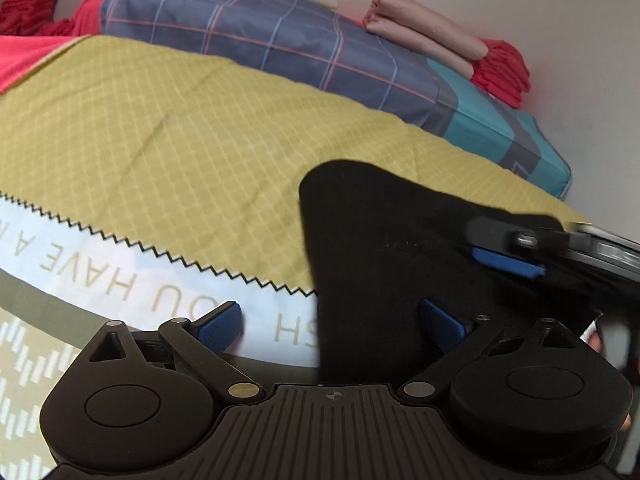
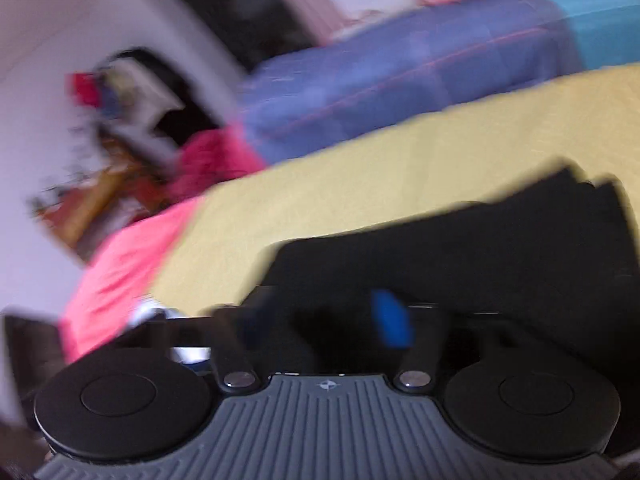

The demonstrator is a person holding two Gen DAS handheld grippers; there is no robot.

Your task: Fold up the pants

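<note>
**Black pants half gathered on the yellow bedspread**

Black, soft cloth pants (image 1: 384,248) lie on the yellow diamond-patterned bedspread (image 1: 160,128) of the bed, near its front edge, where a pale printed band with a zigzag border (image 1: 120,280) runs across. In the left wrist view the left gripper (image 1: 332,322) stands with its blue pads wide apart, one pad over the pale band and the other over the black cloth, clamped on nothing. The right gripper (image 1: 508,258) comes in from the side with its jaws drawn together low on the pants; its own view is too blurred to show whether cloth is pinched between the pads.

To do this step well, I would say each gripper should take a full layer at an edge or corner, not a loose pucker in the middle, and the two should move together so the fold line stays straight and flat.

As for lie, the pants look already bunched: a rounded end points toward the folded blue plaid quilt (image 1: 280,40) behind, and the long axis seems to run from there toward the front edge, though the near end is hidden.
</note>
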